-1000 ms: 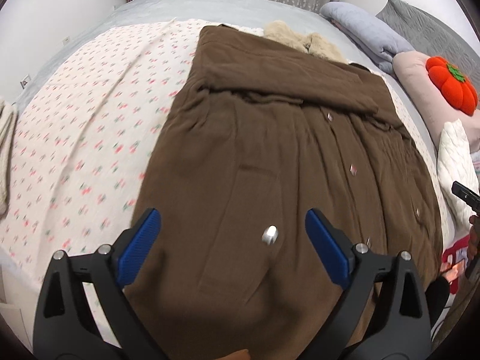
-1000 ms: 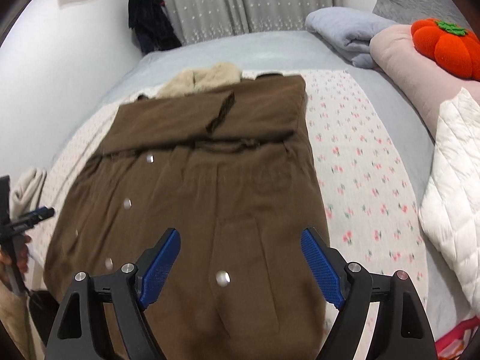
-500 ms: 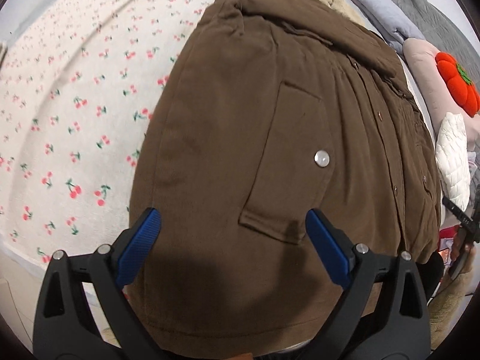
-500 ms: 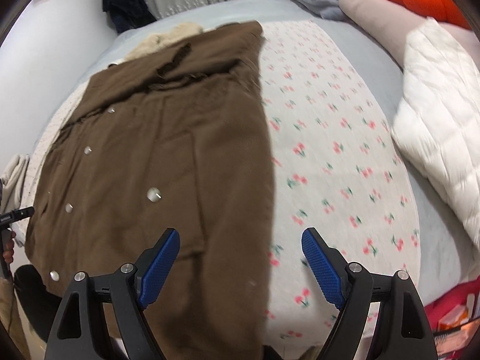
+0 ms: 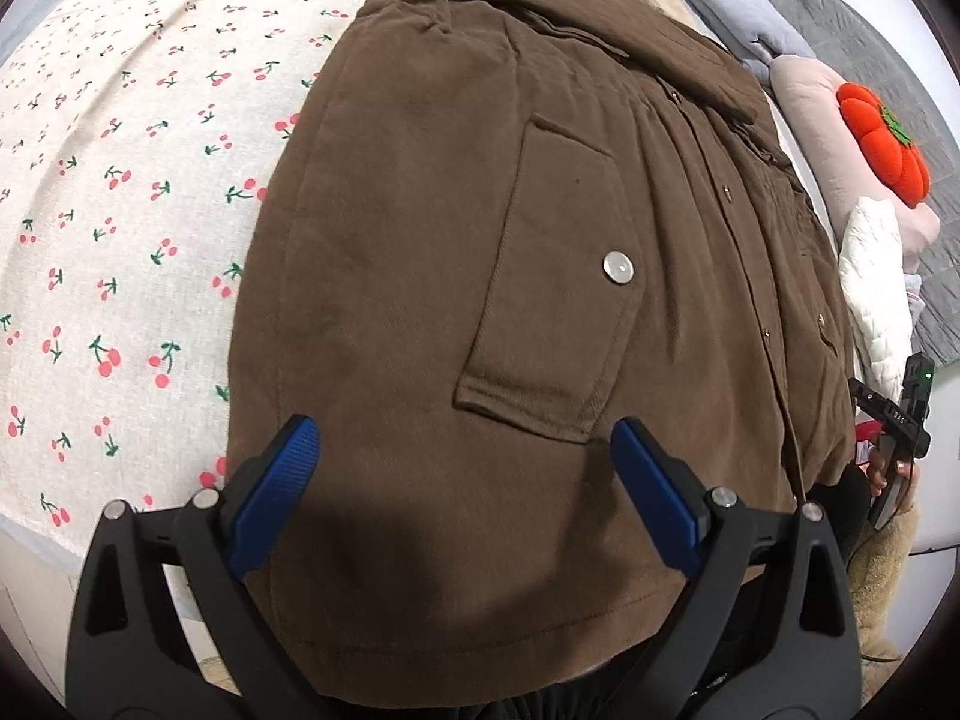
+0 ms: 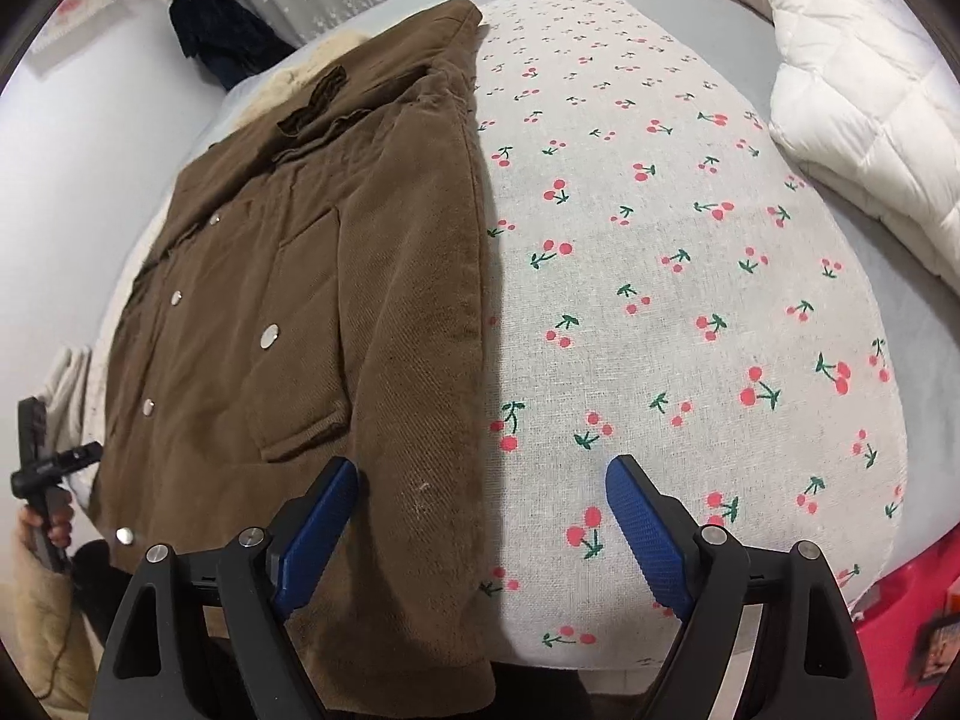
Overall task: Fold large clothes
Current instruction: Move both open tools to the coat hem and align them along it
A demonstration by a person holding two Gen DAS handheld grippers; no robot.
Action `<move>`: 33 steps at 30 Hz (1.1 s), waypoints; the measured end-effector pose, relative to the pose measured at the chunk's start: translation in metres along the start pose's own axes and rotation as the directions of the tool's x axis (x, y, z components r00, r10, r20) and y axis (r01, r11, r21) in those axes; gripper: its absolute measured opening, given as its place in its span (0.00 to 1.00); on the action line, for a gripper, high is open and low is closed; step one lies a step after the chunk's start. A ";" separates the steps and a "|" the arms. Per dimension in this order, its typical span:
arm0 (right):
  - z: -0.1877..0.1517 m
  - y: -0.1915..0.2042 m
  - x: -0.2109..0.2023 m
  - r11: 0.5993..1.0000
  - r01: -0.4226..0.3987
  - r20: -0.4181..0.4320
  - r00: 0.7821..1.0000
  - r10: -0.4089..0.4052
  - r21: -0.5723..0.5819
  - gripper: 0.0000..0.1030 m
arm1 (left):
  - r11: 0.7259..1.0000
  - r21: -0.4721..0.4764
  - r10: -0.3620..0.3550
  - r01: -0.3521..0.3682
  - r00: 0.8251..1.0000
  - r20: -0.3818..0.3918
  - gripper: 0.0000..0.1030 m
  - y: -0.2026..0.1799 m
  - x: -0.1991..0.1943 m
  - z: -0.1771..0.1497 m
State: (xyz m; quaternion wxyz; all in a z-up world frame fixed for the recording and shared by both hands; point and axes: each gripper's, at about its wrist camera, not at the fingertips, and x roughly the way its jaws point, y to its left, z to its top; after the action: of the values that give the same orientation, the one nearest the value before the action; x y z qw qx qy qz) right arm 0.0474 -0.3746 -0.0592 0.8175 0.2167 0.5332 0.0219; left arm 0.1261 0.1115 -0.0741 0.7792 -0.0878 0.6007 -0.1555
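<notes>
A large brown corduroy coat with silver snaps and patch pockets lies flat on the cherry-print bed sheet, hem toward me, cream fur collar at the far end. My left gripper is open, low over the hem's left part, just below a pocket. In the right wrist view the coat fills the left half. My right gripper is open, straddling the coat's right side edge near the hem, one finger over cloth, one over the sheet.
A white quilted jacket lies at the right of the bed. An orange pumpkin cushion sits on a pink pillow, with grey bedding behind. A dark garment hangs by the curtain. The bed's front edge is just below both grippers.
Both grippers have dropped down and pulled in close to the coat's hem. The left one shifted toward the left part, the right one toward the right side edge. Both stayed open.
</notes>
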 end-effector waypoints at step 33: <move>-0.022 0.017 0.002 0.969 -0.246 -0.152 0.958 0.245 0.008 0.79 | 0.997 -0.045 -0.058 0.055 0.997 -0.061 0.77 0.057 -0.022 -0.034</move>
State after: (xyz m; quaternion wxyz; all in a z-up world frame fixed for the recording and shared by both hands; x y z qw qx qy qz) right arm 0.0323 -0.3511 -0.0614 0.7666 0.2744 0.5628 0.1425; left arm 0.0957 0.1739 -0.0817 0.7535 -0.1168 0.6251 -0.1669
